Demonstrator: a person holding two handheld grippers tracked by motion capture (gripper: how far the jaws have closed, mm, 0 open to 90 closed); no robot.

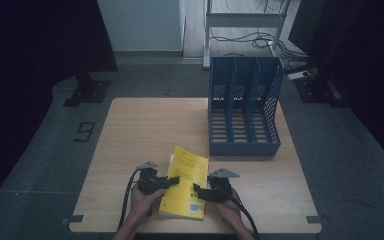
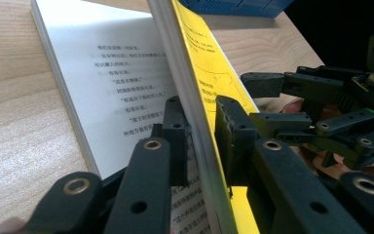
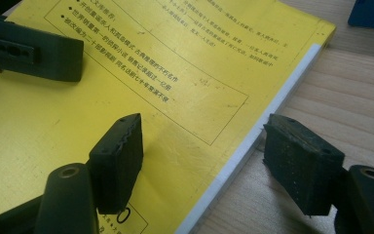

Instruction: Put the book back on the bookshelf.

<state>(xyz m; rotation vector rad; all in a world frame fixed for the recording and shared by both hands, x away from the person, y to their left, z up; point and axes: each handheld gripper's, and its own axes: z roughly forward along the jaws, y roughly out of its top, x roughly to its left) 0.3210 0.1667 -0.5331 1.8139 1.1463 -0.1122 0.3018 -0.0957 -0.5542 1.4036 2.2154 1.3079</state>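
The blue file organizer (image 1: 244, 107) stands at the far right part of the wooden table (image 1: 140, 130). Its three upright compartments are empty; its side walls are perforated.

The yellow book (image 1: 186, 182) lies on the table nearer the person than the organizer, close to the near edge. Its cover carries black printed text inside a thin rectangular outline, with a barcode at the near corner. In the left gripper view, the yellow cover and a stack of pages are lifted off a white printed page (image 2: 117, 83) that lies flat.

The left gripper (image 1: 172, 180) is clamped on the lifted part at the book's left edge: one jaw is against the page side, the other against the yellow cover. The right gripper (image 1: 197, 189) has its jaws apart, straddling the book's right edge: one jaw hangs over the cover, the other over bare wood beside the white page block.

Left of the organizer, the tabletop is bare across its far half. Bare wood also runs between the book and the organizer, and right of the book toward the table's right edge.
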